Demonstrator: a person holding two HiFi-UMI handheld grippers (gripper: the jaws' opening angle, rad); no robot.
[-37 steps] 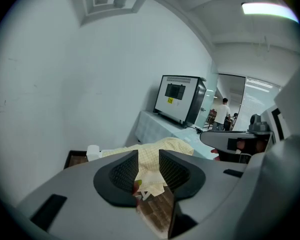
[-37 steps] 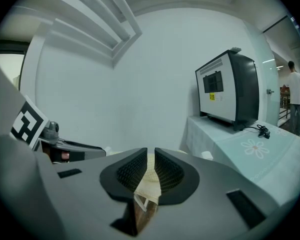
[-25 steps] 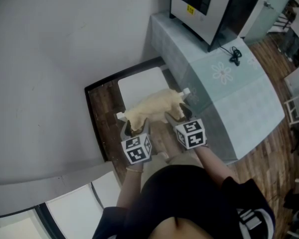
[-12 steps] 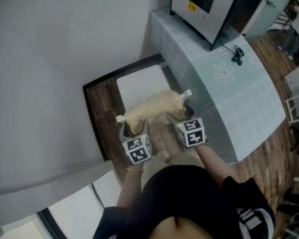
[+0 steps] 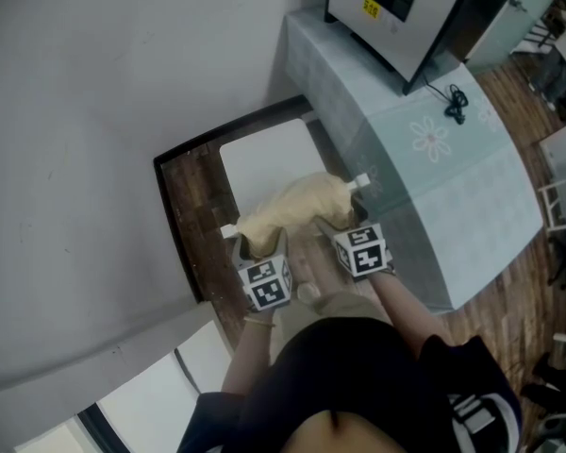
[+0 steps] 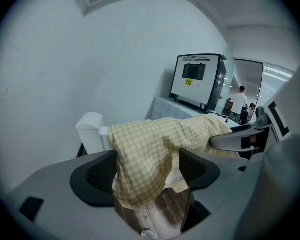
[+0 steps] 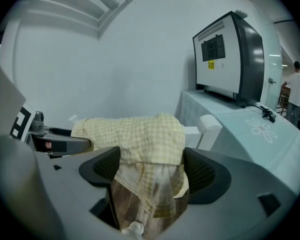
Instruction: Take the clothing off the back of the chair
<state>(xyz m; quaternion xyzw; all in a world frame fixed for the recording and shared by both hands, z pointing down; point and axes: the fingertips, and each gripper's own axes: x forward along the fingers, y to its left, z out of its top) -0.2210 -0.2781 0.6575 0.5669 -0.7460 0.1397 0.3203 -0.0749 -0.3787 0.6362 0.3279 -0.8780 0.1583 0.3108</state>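
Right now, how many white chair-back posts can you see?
2: one post left of the yellow checked clothing, another post at its right end. Cloth may hide more.

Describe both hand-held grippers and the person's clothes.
The left hand-held gripper and right hand-held gripper match: grey bodies, two broad dark jaws with mesh-textured pads, and a white cube bearing black square markers. The right one's jaws are opening with the checked cloth between them. The person wears a black short-sleeved top.
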